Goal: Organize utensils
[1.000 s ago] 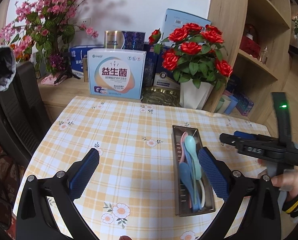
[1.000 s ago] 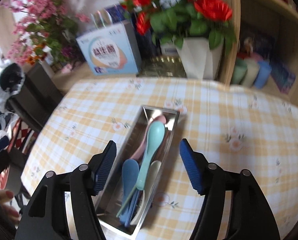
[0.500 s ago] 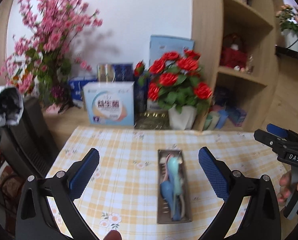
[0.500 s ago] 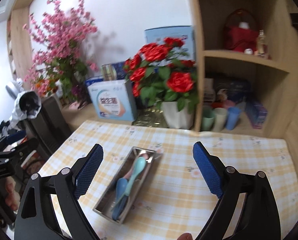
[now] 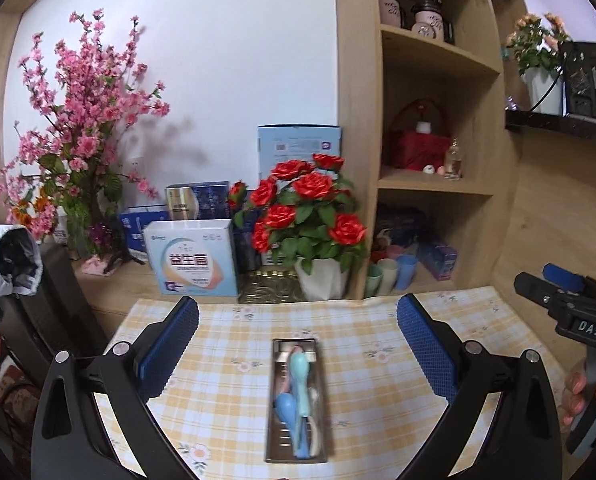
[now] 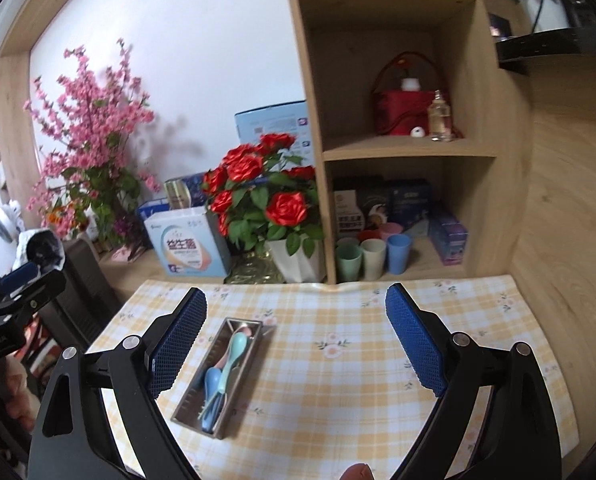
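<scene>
left gripper and right gripper both hang above the table, fingers spread wide, holding nothing. metal tray of spoons lies below the left gripper, bare cloth all round. box behind reads 益生菌; right gripper's body reads "das".

One metal tray sits on the table. Four spoons lie in it: one teal, one blue, one pink, one cream. At 12 o'clock stands one rose pot. At 1 o'clock stand five cups.
</scene>
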